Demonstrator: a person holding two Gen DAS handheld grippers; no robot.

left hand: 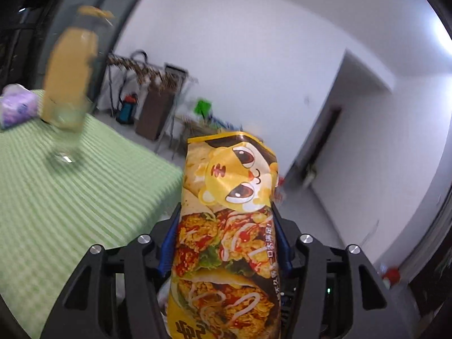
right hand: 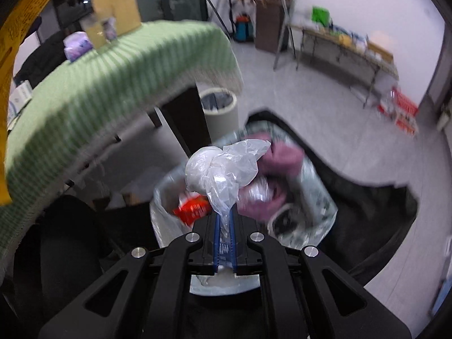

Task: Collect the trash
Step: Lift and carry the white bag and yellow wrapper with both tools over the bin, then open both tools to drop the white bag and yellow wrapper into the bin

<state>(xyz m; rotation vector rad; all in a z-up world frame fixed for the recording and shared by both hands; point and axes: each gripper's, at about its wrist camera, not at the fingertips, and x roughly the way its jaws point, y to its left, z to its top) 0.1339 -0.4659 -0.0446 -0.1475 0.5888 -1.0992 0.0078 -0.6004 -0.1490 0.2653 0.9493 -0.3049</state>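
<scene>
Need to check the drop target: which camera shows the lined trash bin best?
The right wrist view. The trash bin with its clear liner sits just below the right gripper, which pinches a crumpled plastic bag above it. The left wrist view does not show the bin.

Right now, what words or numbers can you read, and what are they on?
"王": on the cartoon tiger's forehead on the snack bag.
Chinese print down the bag's side: turned and too small to read surely.
Big black characters at its bottom: cut off.
Red packet: print blurred.
</scene>
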